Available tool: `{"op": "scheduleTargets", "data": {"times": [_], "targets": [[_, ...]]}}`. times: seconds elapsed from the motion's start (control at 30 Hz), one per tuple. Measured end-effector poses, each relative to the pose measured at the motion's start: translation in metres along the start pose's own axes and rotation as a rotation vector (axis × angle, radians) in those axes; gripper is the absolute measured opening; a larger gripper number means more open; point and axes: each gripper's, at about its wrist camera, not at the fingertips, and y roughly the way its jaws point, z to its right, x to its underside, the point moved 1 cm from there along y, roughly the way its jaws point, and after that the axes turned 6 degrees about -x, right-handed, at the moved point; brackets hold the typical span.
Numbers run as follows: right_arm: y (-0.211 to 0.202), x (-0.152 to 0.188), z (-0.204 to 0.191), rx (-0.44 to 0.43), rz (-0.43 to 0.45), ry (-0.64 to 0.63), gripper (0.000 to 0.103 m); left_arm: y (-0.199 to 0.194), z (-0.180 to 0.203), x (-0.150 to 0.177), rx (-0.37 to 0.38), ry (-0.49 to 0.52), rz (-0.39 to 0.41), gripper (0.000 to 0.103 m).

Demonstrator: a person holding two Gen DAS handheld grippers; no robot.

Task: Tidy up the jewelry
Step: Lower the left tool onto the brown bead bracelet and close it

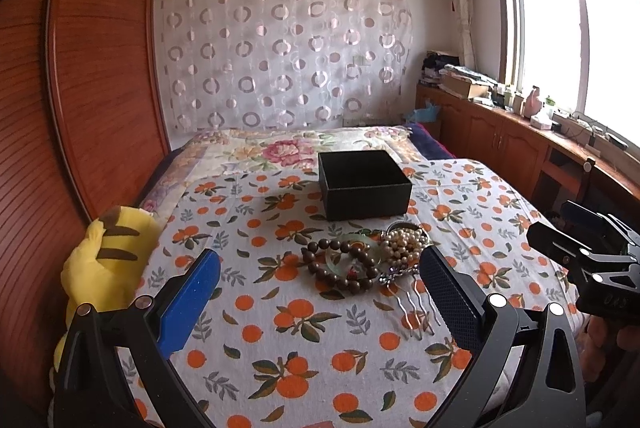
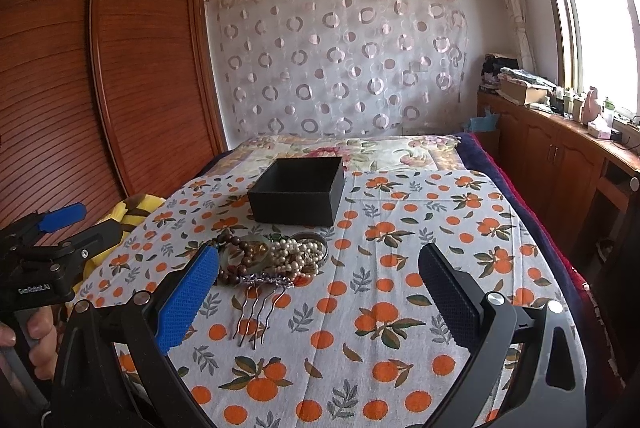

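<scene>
Nothing looks sorted yet: the black box (image 1: pixel 362 184) sits empty near the middle of the bed (image 1: pixel 280 328), and the jewelry pile (image 1: pixel 366 260) lies just in front of it, a tangle of dark wooden beads, pearls, a pale bangle and a metal hair comb. Both the left hand-held gripper (image 1: pixel 320 292) and the right hand-held gripper (image 2: pixel 320 292) are spread, holding nothing.

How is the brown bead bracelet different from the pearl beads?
The brown bead bracelet has big, dark beads lying in an open ring; the pearl beads are small, creamy white and bunched in a heap. The bracelet lies left, the pearls right. Both rest in one pile on the orange-print cloth, outside the black box.
</scene>
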Motion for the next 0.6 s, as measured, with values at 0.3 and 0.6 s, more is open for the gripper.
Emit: {"op": "scheduleTargets", "data": {"times": [0.3, 0.6], "targets": [[0.031, 0.015, -0.001, -0.075, -0.087, -0.031, 0.085, 0.048, -0.017, 0.017, 0.057, -0.002, -0.100, 0.097], [0.060, 0.028, -0.004, -0.104, -0.167, -0.078, 0.066, 0.093, -0.025, 0.025, 0.121, -0.016, -0.183, 0.087]]}}
